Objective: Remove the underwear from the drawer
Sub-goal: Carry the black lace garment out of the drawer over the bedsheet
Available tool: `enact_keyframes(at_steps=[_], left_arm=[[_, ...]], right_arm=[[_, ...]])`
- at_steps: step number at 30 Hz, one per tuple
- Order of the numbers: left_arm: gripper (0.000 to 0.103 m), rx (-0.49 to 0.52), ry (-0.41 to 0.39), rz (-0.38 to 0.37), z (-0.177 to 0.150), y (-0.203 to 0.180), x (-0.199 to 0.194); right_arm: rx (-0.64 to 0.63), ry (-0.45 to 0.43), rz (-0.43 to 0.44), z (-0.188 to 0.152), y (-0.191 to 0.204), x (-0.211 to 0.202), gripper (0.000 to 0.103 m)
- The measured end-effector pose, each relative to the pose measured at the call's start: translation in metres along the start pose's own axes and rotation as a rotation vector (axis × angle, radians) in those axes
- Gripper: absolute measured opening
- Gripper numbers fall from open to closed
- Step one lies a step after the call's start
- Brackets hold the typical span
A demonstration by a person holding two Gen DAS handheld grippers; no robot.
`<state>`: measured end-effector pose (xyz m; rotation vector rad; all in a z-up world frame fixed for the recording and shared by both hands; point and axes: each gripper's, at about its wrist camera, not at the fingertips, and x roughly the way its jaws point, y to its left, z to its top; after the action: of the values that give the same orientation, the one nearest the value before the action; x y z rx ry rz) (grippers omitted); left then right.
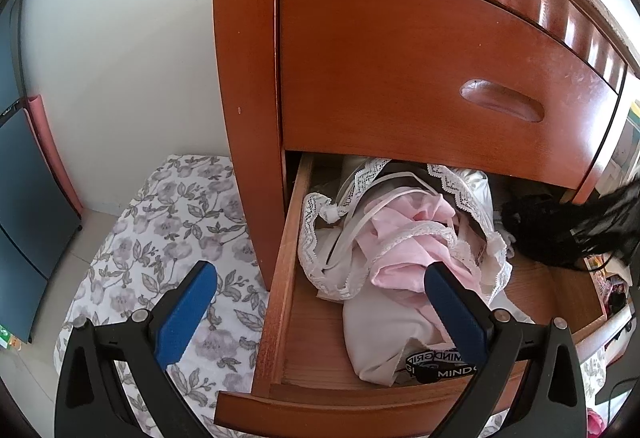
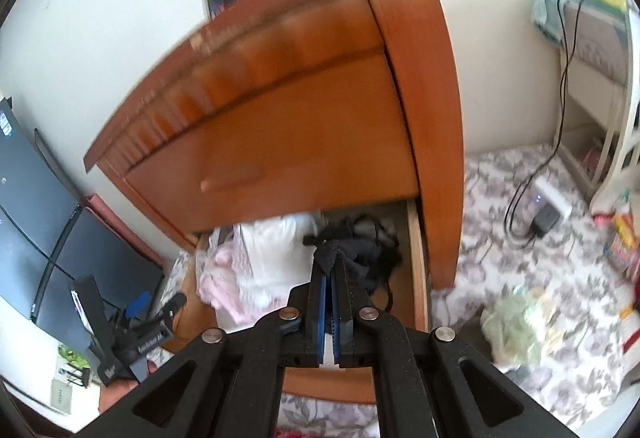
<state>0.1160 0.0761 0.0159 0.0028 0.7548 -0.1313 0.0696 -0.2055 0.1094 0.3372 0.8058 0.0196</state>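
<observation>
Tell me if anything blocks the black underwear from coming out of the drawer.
Nothing visible does. The right gripper is shut on the black underwear, above the open drawer. The closed drawer front overhead sits further back.

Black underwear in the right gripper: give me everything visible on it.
The black underwear looks like thin, lacy dark fabric, bunched and crumpled. The right gripper is shut on one end of it; the rest trails down into the open drawer, at its right side, beside pale garments. In the left wrist view it hangs as a dark, blurred mass.
</observation>
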Motion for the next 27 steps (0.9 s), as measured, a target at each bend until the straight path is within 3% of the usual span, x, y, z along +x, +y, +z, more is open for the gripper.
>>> enact_keyframes(at_steps=[5,13,23,27], left_arm=[[0.103,0.010,0.003,-0.001,0.000,-0.004,0.000],[0.103,0.017,0.002,-0.006,0.000,-0.004,-0.001],[0.103,0.030,0.005,-0.007,0.000,-0.006,-0.001],[0.103,0.037,0.004,-0.008,0.000,-0.007,-0.001]], right_arm=[[-0.018,-0.076,0.014,0.021,0.007,-0.024,0.002],[-0.003,-0.215,-0.037,0.036,-0.004,-0.080,0.002],[0.000,-0.459,-0.210,0.040,-0.013,-0.169,0.002],[0.023,-0.491,-0.295,0.038,-0.026,-0.180,0.002]])
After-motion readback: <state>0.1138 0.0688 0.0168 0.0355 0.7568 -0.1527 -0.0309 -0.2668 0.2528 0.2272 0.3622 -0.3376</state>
